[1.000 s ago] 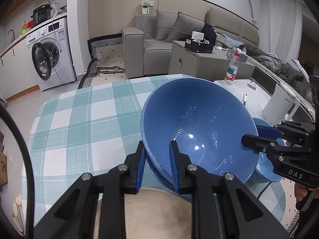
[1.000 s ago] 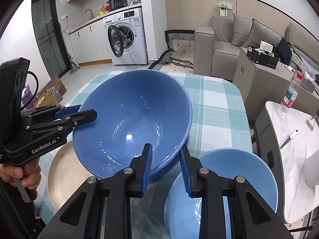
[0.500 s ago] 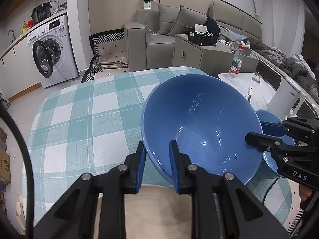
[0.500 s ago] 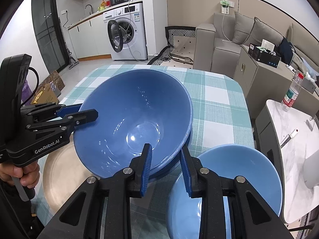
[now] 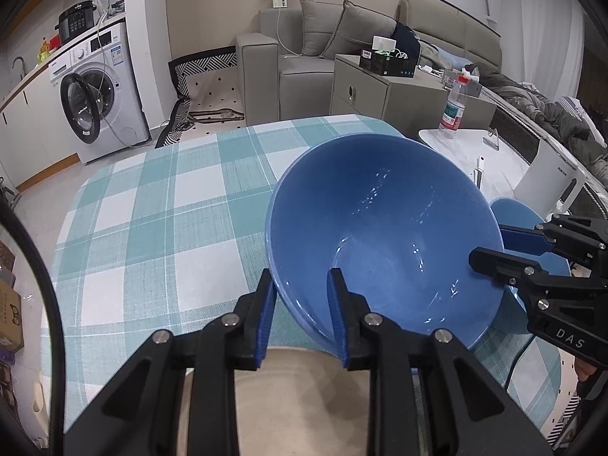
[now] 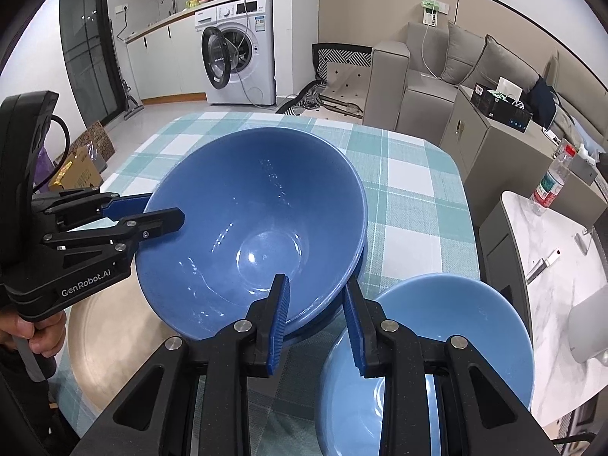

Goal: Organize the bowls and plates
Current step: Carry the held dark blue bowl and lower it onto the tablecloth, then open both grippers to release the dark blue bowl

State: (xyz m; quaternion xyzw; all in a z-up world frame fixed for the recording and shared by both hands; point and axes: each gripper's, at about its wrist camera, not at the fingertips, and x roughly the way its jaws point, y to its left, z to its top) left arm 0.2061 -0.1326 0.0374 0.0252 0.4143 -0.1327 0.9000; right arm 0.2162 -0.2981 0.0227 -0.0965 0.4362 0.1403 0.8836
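In the left wrist view, the left gripper (image 5: 300,313) pinches the rim of the dark blue bowl (image 5: 383,235), a beige plate (image 5: 304,399) beneath its fingers. In the right wrist view, the right gripper (image 6: 317,323) clamps the opposite rim, a light blue bowl (image 6: 448,342) beside its right finger.

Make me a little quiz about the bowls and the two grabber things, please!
1. True or false: both the left gripper and the right gripper have the rim of the big dark blue bowl between their fingers.
2. What colour is the plate in front of the left gripper: A beige, B red, C green?
3. Fill in: the light blue bowl sits on the checked ______.

Key: 1 true. 2 A. 3 tablecloth.
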